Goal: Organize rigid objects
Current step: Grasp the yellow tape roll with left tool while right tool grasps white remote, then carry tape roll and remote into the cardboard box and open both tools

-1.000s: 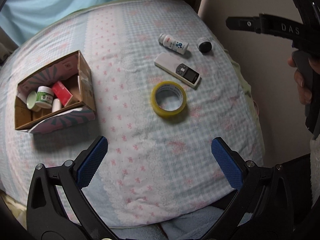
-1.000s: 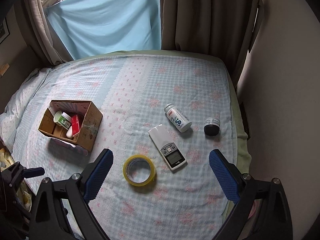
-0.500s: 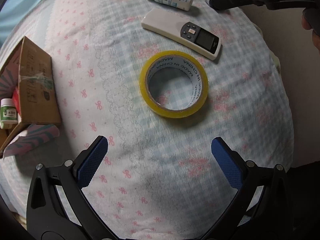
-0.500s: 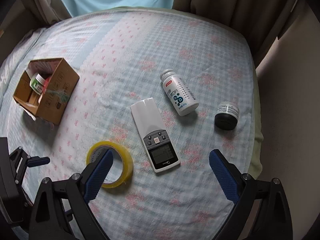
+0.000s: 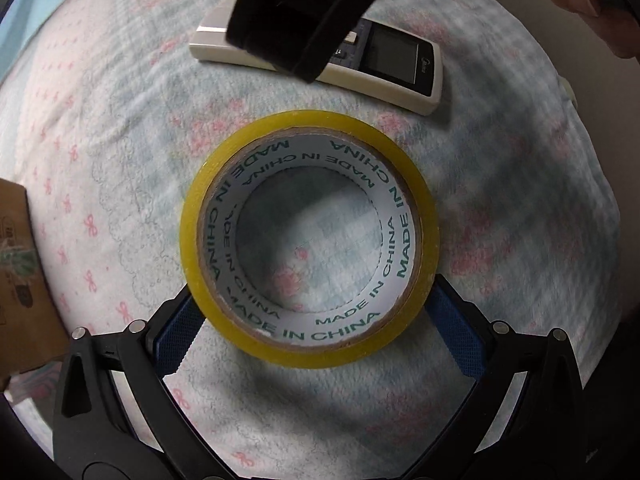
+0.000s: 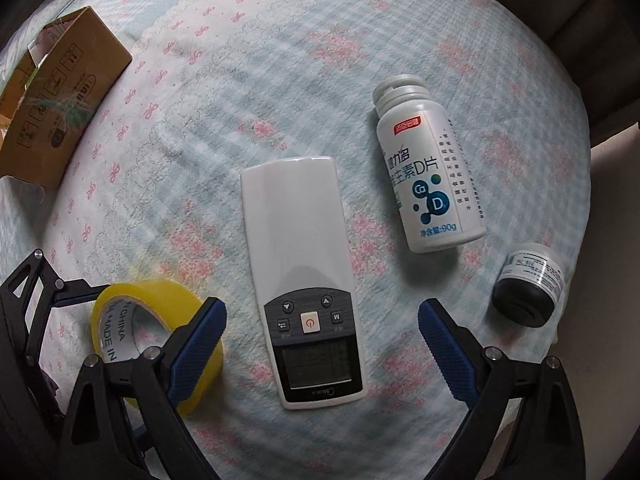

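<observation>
On the bed (image 6: 280, 92), which has a pale checked cover with pink flowers, the things lie apart from each other. The yellow tape roll (image 5: 310, 240) lies flat, and the left hand-held gripper (image 5: 310, 332) points down at it with its blue pads on either side of the roll's near edge; the jaws stand wide, and I cannot tell if the pads touch the tape. In the right wrist view the same roll (image 6: 132, 328) is at the lower left, partly behind a blue pad. The right hand-held gripper (image 6: 322, 344) is open wide and holds nothing; the screen end of the white remote (image 6: 304, 280) lies between its fingers, and the pads are clear of it. To the right of the remote lies a white bottle (image 6: 428, 172) on its side, with blue print on the label. A small dark jar (image 6: 528, 290) lies near the bed's right edge, beside the bottle. A cardboard box (image 6: 52, 96) stands at the upper left, well apart from the remote.
</observation>
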